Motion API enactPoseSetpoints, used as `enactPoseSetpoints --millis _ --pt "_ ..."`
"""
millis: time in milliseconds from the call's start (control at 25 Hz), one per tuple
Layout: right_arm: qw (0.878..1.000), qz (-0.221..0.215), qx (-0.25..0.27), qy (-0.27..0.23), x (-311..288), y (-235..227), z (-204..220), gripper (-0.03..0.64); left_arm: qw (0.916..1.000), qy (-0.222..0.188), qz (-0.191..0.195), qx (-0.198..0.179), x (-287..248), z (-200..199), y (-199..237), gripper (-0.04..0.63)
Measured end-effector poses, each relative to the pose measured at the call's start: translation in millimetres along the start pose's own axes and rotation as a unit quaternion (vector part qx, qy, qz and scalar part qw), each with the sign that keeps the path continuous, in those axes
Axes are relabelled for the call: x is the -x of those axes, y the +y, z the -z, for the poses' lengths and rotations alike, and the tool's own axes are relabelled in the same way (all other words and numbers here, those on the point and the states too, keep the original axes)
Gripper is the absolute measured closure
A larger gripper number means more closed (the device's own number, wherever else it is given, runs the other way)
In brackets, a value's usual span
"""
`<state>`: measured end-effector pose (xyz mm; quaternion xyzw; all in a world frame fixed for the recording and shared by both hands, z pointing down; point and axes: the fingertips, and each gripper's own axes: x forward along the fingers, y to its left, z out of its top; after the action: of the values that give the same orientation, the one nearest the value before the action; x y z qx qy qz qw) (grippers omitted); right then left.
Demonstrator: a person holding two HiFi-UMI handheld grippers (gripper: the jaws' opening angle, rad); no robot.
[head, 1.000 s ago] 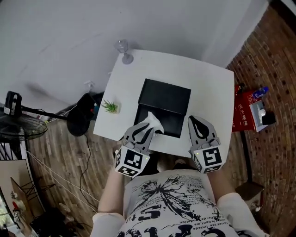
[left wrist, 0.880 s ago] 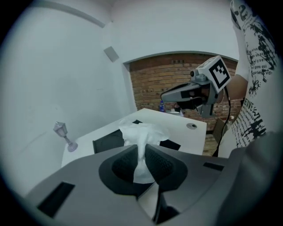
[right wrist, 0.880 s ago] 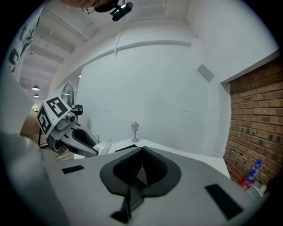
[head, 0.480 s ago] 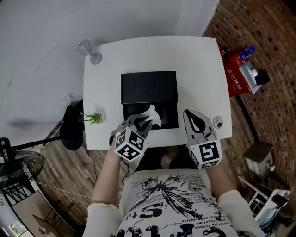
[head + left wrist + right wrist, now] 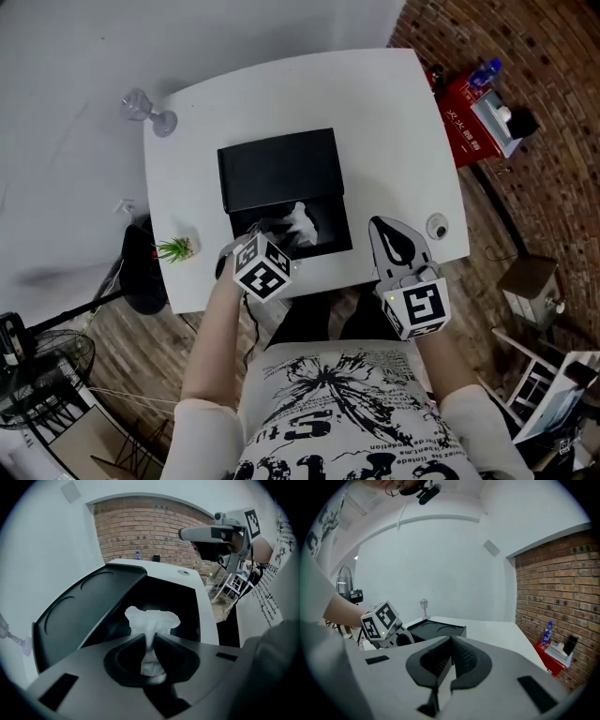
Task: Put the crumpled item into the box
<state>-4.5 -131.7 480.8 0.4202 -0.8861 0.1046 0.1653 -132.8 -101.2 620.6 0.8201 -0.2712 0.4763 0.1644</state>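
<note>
White crumpled item [image 5: 152, 619] in opening left tool [image 5: 150, 637], seemingly over box [image 5: 188, 605]; right tool [image 5: 451, 642] closed.

**Head view.** Camera above the person, facing steeply down on the white table [image 5: 394, 122]. The black box [image 5: 279, 169] lies mid-frame, with the left gripper [image 5: 274, 231] and right gripper [image 5: 386, 232] near below it.

**Left gripper view.** Camera close behind that gripper's opening jaws, which have the crumpled item [image 5: 151, 620] between them. It faces across the box interior toward the brick wall [image 5: 140, 531].

**Right gripper view.** Camera low over the table edge, facing the white wall [image 5: 440, 564].

Each gripper view catches the other gripper. All three views share the box and table.
</note>
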Motion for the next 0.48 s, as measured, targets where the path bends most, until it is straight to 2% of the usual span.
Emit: enactPoseSetpoints --millis 240,280,360,400,480 --pt "1.000 0.007 -0.014 0.009 7 -5 7 0.601 0.9995 -0.004 0.008 0.031 -4 -5 1 0.505" --pt "1.000 0.005 -0.012 0.008 6 -4 4 0.601 0.9991 -0.008 0.006 0.041 -3 -7 2 0.490" --pt "1.000 -0.001 -0.003 0.001 5 2 -5 0.601 0.9981 -0.020 0.002 0.058 4 -10 4 0.418" --pt "1.000 -0.005 0.002 -0.003 5 6 -11 0.601 0.9980 -0.028 0.000 0.057 10 -13 4 0.412" --pt "1.000 -0.012 0.012 -0.010 7 11 -21 0.601 0.9984 -0.045 -0.006 0.033 24 -21 0 0.413"
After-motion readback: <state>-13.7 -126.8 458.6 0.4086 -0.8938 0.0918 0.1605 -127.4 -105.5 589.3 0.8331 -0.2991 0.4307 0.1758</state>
